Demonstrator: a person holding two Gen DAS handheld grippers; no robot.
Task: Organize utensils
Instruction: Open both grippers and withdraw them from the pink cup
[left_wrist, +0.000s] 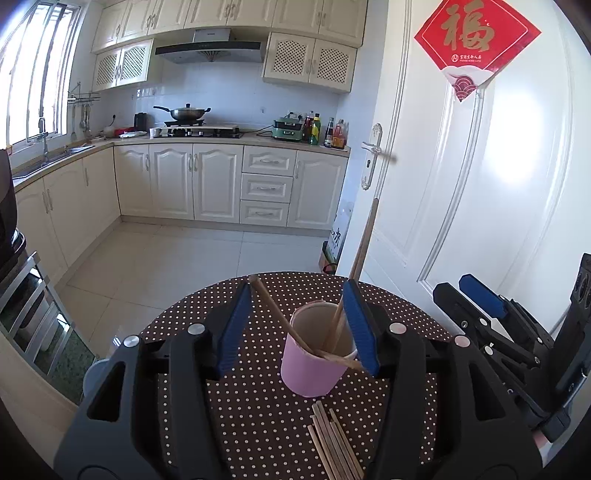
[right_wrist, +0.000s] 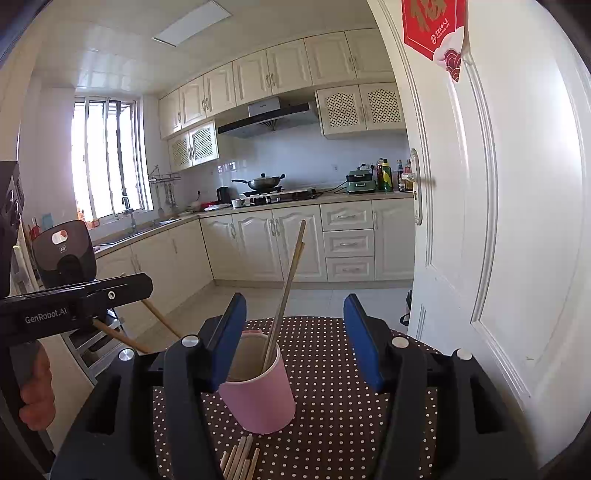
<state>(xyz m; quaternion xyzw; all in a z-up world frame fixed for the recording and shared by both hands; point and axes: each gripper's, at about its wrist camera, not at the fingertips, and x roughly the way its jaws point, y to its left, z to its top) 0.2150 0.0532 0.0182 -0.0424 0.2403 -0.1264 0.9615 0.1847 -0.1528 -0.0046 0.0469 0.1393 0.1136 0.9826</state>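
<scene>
Pink cup (left_wrist: 316, 363) upright on the polka-dot bench (left_wrist: 399, 317), chopsticks (left_wrist: 351, 295) leaning out of it in two directions. Left claw (left_wrist: 299, 325) spread wide around the cup, blue pads (left_wrist: 234, 332) clear of it, gripping nothing. Right claw (right_wrist: 291, 339) open too, empty, cup (right_wrist: 258, 395) low between its fingers and closer to the left pad (right_wrist: 229, 339). Loose chopsticks (left_wrist: 334, 443) bundled flat on the bench, just in front of the cup.
</scene>
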